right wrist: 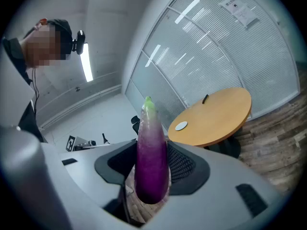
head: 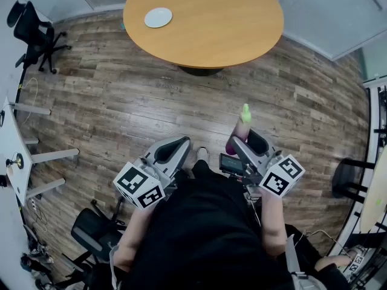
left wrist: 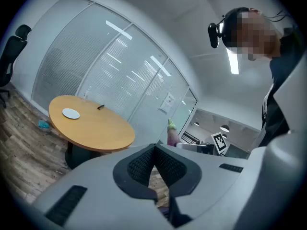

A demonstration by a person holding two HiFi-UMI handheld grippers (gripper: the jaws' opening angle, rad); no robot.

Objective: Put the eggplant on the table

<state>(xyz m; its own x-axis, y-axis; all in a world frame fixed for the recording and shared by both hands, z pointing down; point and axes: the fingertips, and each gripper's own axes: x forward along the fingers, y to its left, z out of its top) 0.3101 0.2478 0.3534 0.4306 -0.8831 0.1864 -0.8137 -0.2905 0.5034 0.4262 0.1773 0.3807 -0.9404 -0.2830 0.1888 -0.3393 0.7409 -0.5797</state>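
Note:
A purple eggplant [head: 242,130] with a green stem end stands upright between the jaws of my right gripper [head: 247,139], which is shut on it. In the right gripper view the eggplant [right wrist: 152,162] fills the gap between the dark pads and sticks up past them. My left gripper [head: 179,144] sits beside it at the same height, its pads meeting at the tips with nothing held [left wrist: 153,150]. The round wooden table [head: 205,29] lies ahead across the wood floor, well apart from both grippers. The left gripper view also catches the eggplant [left wrist: 171,134].
A white plate [head: 158,17] lies on the table's far left part, and a small dark object [right wrist: 205,99] near its back edge. Black office chairs [head: 33,32] stand at the left. A white desk [head: 15,156] lines the left side. Glass walls stand behind the table.

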